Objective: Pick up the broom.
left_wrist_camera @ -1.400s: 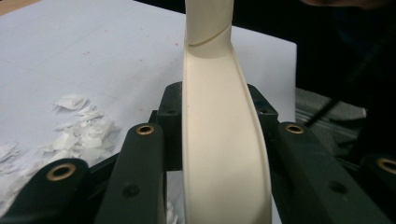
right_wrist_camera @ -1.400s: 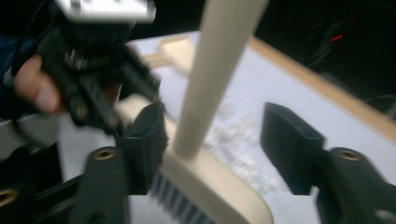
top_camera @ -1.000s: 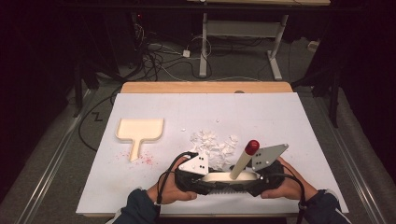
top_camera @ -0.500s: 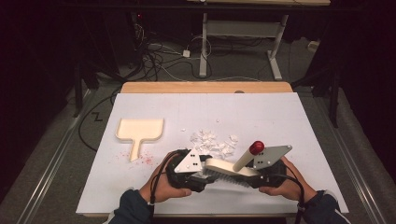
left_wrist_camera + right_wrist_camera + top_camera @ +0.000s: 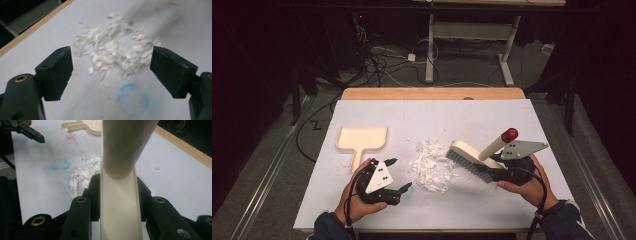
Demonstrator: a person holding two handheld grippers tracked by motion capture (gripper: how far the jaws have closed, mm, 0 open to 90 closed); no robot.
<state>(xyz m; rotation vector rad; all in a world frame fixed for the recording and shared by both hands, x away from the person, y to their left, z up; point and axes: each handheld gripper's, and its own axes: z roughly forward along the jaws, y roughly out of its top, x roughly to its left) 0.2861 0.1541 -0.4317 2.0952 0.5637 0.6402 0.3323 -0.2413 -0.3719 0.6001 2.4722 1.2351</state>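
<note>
**Brush in the right jaws, left jaws freed, scraps waiting between them**

Nearest the person, the left gripper (image 5: 396,175) sits low over the tabletop (image 5: 492,120) with its jaws wide and nothing between them; they have just been opening. In the left gripper view they frame the pile of white paper scraps (image 5: 117,52) beyond a faint blue ring mark (image 5: 133,98) on the sheet. On the other side the right gripper (image 5: 492,172) has its jaws clamped on the cream back of the brush (image 5: 472,159), whose dark bristles rest just beside the right edge of the scraps (image 5: 432,165) and whose red-tipped handle (image 5: 501,141) slants up and away.

The brush looks stiff and light, smooth plastic that could twist in a loose grip, so the hold low on the body, near the bristles, seems the steadier place. The scraps look featherweight and likely to scatter under a fast stroke. Farther off to the left lies the cream dustpan (image 5: 362,140), flat, handle toward the person, well apart from the pile; its handle is the natural place to take it.

The surface is a white sheet with faint reddish specks, a wooden edge (image 5: 432,93) showing at the far side. Beyond it are a dark floor, tangled cables (image 5: 382,55) and the legs of a white stand (image 5: 467,40).
</note>
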